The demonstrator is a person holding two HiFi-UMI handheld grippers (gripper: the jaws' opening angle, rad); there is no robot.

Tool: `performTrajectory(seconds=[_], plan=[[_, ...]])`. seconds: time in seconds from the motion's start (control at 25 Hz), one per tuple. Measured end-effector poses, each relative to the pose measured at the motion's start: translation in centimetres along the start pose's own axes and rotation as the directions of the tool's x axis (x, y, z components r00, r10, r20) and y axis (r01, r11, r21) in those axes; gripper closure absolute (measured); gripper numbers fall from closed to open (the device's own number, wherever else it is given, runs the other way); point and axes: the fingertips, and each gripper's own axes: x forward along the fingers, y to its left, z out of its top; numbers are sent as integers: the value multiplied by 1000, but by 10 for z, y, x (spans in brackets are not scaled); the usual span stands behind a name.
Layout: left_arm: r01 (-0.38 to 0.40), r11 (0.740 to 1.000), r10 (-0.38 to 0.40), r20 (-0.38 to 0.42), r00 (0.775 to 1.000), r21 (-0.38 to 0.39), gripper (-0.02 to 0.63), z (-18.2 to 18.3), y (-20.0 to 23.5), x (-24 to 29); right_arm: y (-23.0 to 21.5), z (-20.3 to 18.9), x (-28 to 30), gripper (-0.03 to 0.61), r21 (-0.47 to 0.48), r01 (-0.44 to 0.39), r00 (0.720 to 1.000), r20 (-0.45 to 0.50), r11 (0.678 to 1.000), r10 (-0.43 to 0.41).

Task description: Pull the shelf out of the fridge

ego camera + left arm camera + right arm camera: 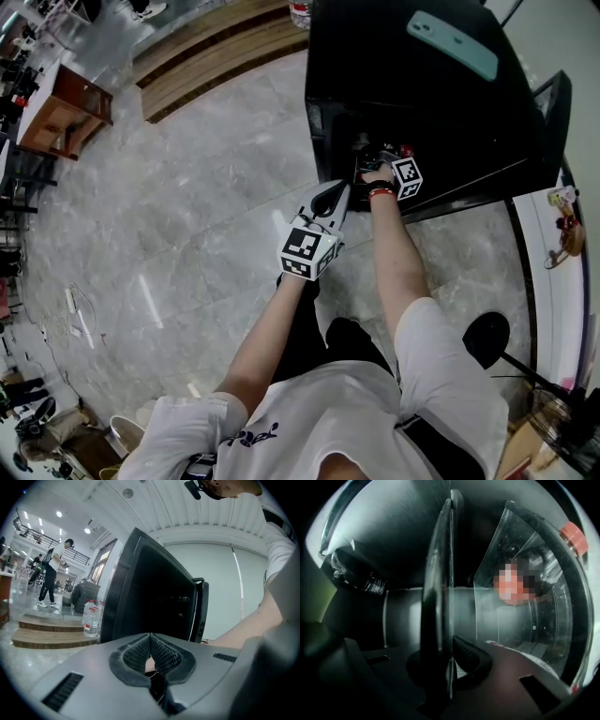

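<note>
— Where to find the thin glass shelf with the dark rim [438, 583]?
— Inside the black box-shaped fridge [422, 103], with the door [551, 112] swung open at the right. Seen edge-on in the right gripper view, just beside a clear plastic bin [534, 620] with an orange-red knob at the rim.
— Gripped by anything?
— Pinched at the near edge by the right tool [444, 656], with jaws clamped on the rim, one to each side, deep in the dark cabinet.
— And the left tool [150, 641]?
— Outside, just before the fridge front, above the grey marble floor [187, 187], with jaws pressed together and nothing between them.
— Anything else worth noting?
— A flat teal oblong [452, 42] lying on the fridge top; clear water bottles [90, 620] standing on a wooden step [47, 639] beside the fridge.
</note>
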Motion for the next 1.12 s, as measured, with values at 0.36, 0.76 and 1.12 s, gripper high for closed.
performTrajectory(seconds=[0.36, 0.76, 1.12], plan=[[8, 1000, -8, -21, 1000, -2, 597, 5, -8, -3, 1, 2, -10, 552, 0, 0, 1000, 3, 1000, 0], [-41, 999, 41, -8, 999, -5, 595, 16, -1, -11, -4, -1, -28, 552, 0, -4, 1000, -8, 1000, 4], [-62, 998, 62, -12, 998, 0, 595, 19, -5, -24, -4, -5, -42, 552, -1, 1, 1000, -1, 1000, -1]])
